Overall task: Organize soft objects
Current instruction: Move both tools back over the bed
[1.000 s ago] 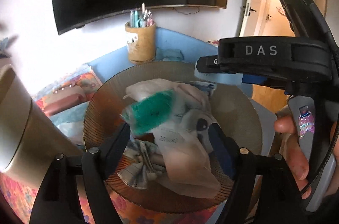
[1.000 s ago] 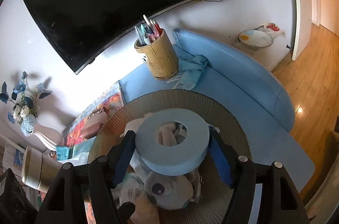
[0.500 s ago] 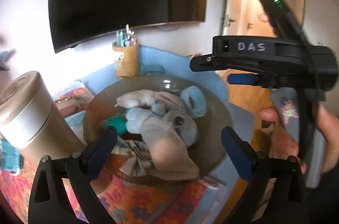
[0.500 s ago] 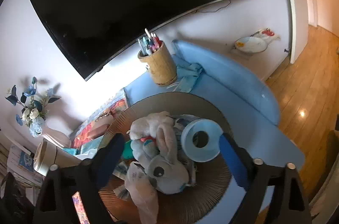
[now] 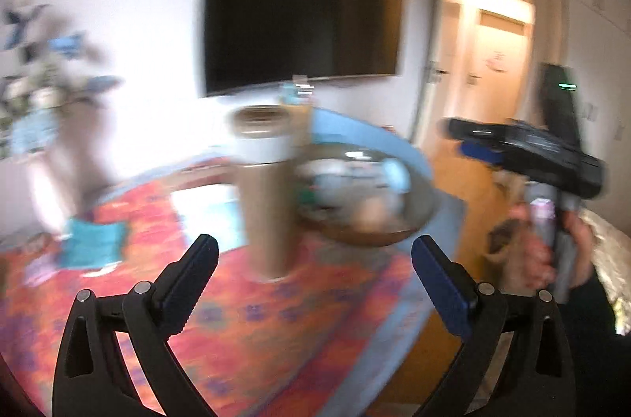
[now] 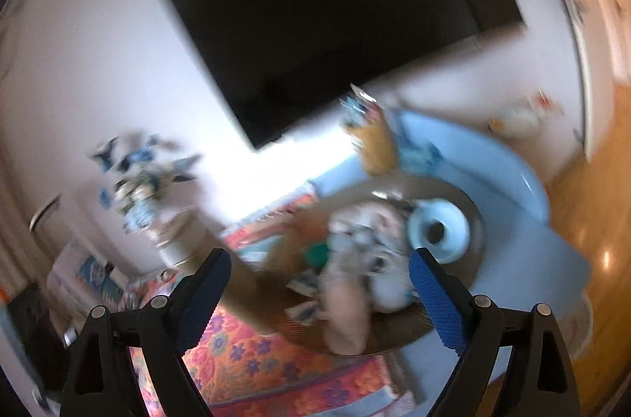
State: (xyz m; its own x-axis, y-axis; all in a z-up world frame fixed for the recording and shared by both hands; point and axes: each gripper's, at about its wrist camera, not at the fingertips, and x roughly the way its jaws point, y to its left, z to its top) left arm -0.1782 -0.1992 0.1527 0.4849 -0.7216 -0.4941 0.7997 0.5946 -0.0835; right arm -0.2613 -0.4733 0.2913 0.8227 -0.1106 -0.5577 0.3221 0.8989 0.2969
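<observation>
Both tools, left tool [image 5: 313, 269] and right tool [image 6: 315, 283], gape wide and empty. The soft toys [image 6: 366, 259] lie heaped in the woven tray [image 6: 453, 322] (blurred). A careless sweep could topple the tall tumbler [image 5: 268, 192] standing just beside it.

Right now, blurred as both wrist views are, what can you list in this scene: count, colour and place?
Tray: one, brown, round, on the blue table.
Soft toys: a heap, white and grey, number unclear, in the tray.
Foam ring: one, light blue, on the tray's right side.
Green item: one, in the heap's left part, too blurred to name.
Flask: one, tan with white band, upright on the floral cloth.
Floral cloth: one, orange-red, over the table's near part.
Pen pot: one, tan, behind the tray.
Television: one, black, on the wall.
Left gripper: open, empty.
Right gripper: open, empty.
</observation>
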